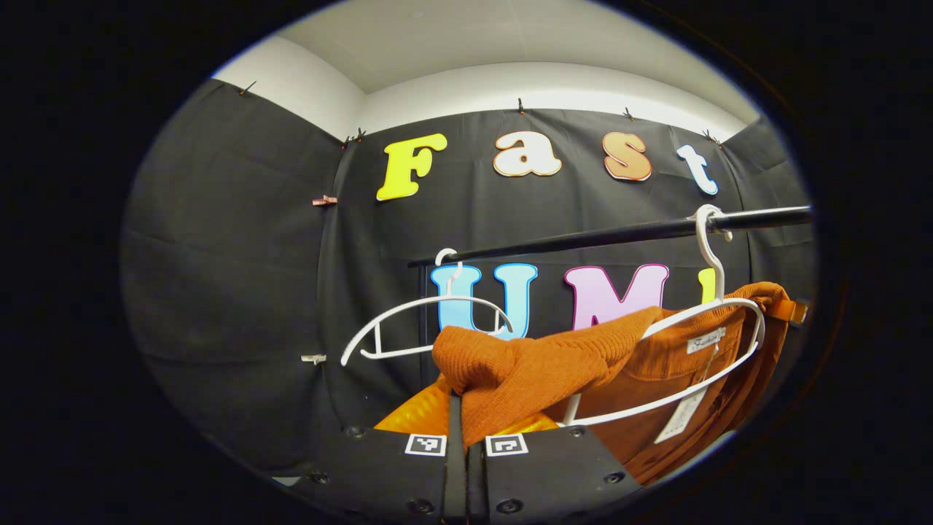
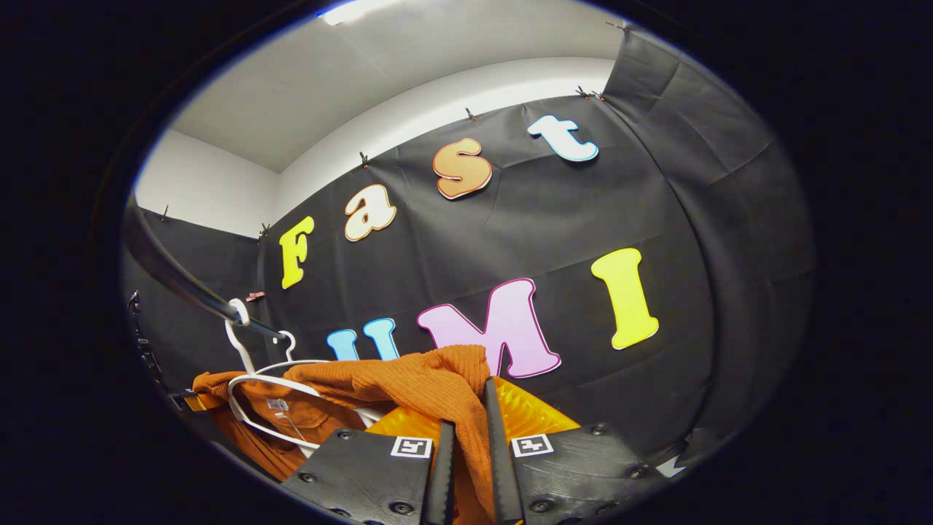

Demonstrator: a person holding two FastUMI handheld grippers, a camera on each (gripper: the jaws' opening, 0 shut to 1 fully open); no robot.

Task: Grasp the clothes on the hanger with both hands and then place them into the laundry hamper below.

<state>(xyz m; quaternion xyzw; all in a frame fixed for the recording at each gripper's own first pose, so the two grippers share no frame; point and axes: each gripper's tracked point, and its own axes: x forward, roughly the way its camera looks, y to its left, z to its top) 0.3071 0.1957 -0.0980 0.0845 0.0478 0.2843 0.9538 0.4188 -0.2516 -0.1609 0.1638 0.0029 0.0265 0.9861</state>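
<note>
Pinched between my left gripper's (image 1: 466,430) fingers is a fold of the rust-orange ribbed knit sweater (image 1: 539,364), and in the right gripper view my right gripper (image 2: 470,437) is closed on another fold of the same knit, cloth running down between its two fingers. So both grips are closed on fabric.

Most of the sweater is draped over the white plastic hanger (image 1: 718,343), with its neck label and a hanging tag showing inside the hanger's loop. That hanger hooks over the black metal rail (image 1: 627,233); a second, bare white hanger (image 1: 423,321) hangs further along the same rail. Behind everything is the black cloth wall.

As I judge it, the risk is the hanger: the collar sits around it, so a straight downward pull could drag the hook off the rail, or stretch the knit against the hanger's arm. One grip slipping would also leave the weight swinging from the other. The hanging tag might snag too.

Both of my hands are held high and tilted upward, near rail level, either side of the garment.
</note>
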